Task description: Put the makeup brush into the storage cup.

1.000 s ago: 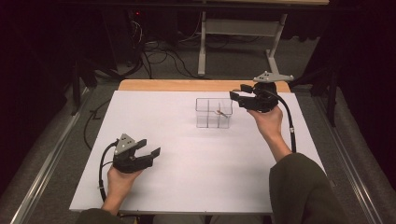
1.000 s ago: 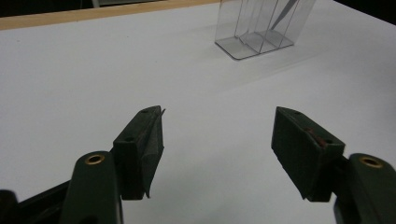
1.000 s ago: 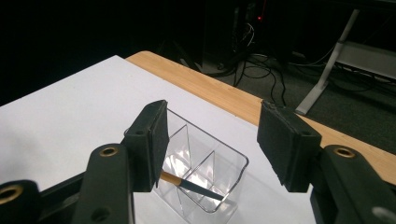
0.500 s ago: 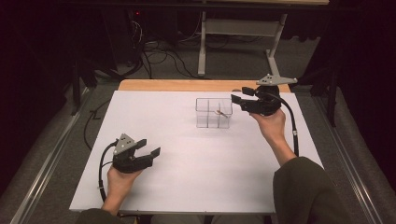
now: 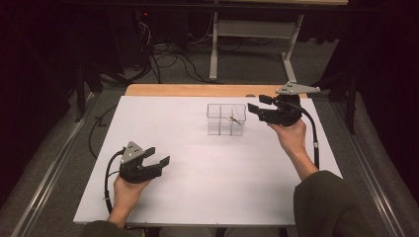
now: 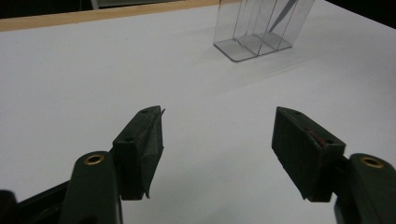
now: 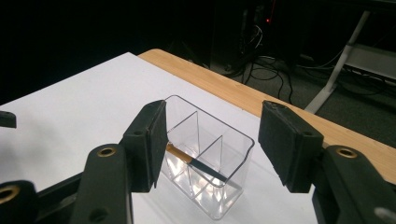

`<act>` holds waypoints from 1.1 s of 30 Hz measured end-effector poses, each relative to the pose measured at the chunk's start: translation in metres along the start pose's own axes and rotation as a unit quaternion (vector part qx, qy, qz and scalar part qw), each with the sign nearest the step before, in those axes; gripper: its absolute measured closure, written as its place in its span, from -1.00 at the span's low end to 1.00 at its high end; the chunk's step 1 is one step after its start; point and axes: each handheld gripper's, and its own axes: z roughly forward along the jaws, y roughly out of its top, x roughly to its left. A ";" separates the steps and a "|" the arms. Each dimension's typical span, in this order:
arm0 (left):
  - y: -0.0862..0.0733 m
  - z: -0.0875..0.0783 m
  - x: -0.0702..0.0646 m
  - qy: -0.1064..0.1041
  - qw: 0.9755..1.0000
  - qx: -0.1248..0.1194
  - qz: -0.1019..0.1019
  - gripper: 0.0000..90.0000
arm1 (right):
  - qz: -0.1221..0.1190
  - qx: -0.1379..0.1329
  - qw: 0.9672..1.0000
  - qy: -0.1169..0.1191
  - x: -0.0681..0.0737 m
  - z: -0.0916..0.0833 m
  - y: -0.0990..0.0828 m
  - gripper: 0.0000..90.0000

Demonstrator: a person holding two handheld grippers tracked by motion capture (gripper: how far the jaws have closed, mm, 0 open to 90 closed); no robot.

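A: Where does the clear divided box (image 5: 226, 119) sit relative to the two grippers?

B: On the white table (image 5: 197, 197), toward its far side and a little right of centre. The right gripper (image 5: 257, 109) hangs just to the right of it, raised off the table and pointing left at its upper rim. The left gripper (image 5: 160, 162) is well apart from it, near the near-left part of the table.

A: And what is inside?

B: A thin stick with an orange end and a dark end (image 7: 196, 163) (a small brush or pencil, I cannot tell which). In the right gripper view it lies slanted across the compartments, orange end toward the left jaw, dark end dropping to the right. So its long axis runs roughly across the gap between the jaws.

A: Are the jaws holding anything?

B: No. The right gripper's jaws stand spread with nothing between the pads, looking down over the box. The left gripper's jaws are spread too, over bare table, with the box far ahead of them.

A: Anything in the way?

B: The box's own walls and dividers. My judgement is that any reach for the stick must come from above, and the right hand (image 5: 291, 138) is far nearer.
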 end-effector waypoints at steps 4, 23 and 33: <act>0.000 0.000 0.000 0.001 1.000 -0.001 0.001 -0.24 | -0.004 -0.001 1.000 0.004 0.001 -0.002 -0.002 -0.01; 0.000 0.000 0.000 0.000 1.000 0.000 0.001 -0.24 | 0.005 -0.002 1.000 0.005 -0.003 -0.015 -0.016 -0.03; 0.000 0.000 -0.001 0.000 1.000 0.001 0.003 -0.24 | 0.006 -0.003 1.000 0.005 -0.004 -0.021 -0.020 -0.03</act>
